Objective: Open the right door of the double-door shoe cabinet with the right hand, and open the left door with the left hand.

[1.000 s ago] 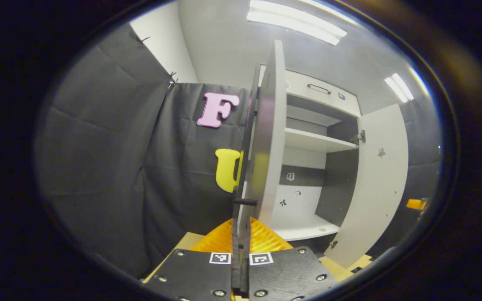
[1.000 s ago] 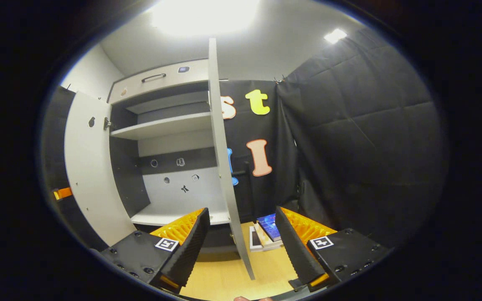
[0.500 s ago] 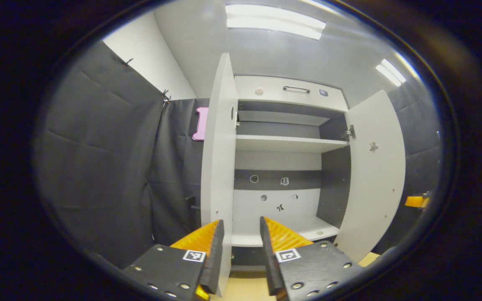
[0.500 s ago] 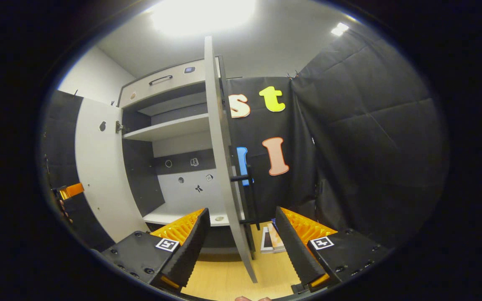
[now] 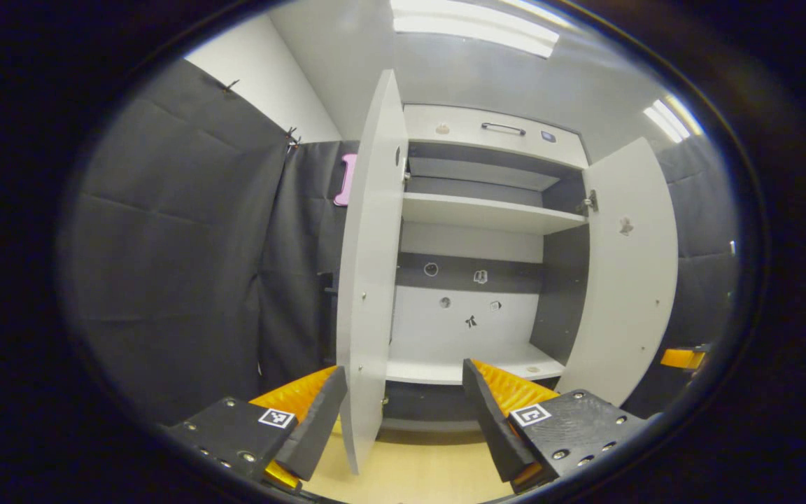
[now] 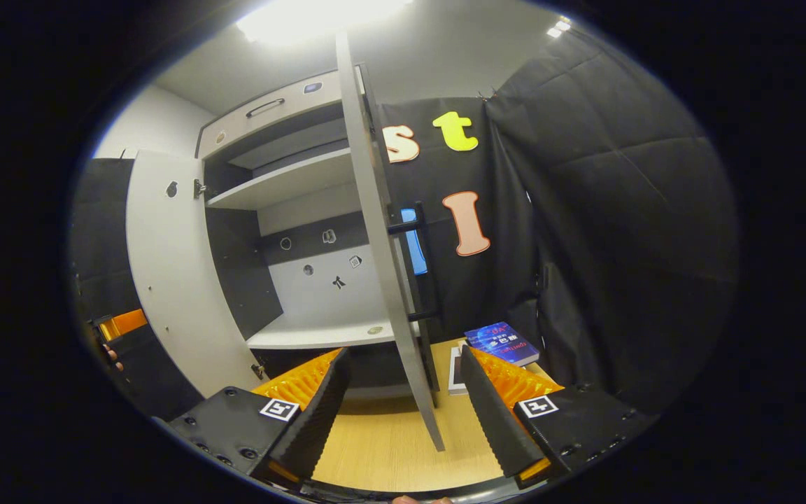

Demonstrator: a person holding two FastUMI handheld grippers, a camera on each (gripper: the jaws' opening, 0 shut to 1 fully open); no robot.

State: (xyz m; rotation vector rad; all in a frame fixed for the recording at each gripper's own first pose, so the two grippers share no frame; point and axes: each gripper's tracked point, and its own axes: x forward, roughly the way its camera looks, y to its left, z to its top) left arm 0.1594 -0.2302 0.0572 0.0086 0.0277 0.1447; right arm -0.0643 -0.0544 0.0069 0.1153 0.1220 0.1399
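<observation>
The white shoe cabinet [image 5: 480, 210] stands with both doors swung out, its shelves bare. In the left gripper view the left door [image 5: 368, 266] is seen nearly edge-on. Its lower corner hangs between the spread fingers of my left gripper [image 5: 403, 427], touching neither. The right door [image 5: 630, 273] stands wide at the right. In the right gripper view the right door [image 6: 382, 266] is edge-on, its black bar handle [image 6: 425, 262] on the far face. My right gripper [image 6: 403, 420] is open, with that door's bottom edge between the fingers, untouched. The left door [image 6: 179, 266] shows at the left.
A top drawer with a black handle [image 5: 501, 128] sits above the shelves. Books [image 6: 497, 343] lie on the wooden floor [image 6: 389, 448] behind the right door. Black cloth walls close in on both sides. The other gripper [image 6: 119, 324] and a hand show beside the left door.
My left gripper, shut on the left door's handle a second ago, has let go, opened wide and backed off. The right gripper stayed open while its view shifted slightly, showing more floor.
</observation>
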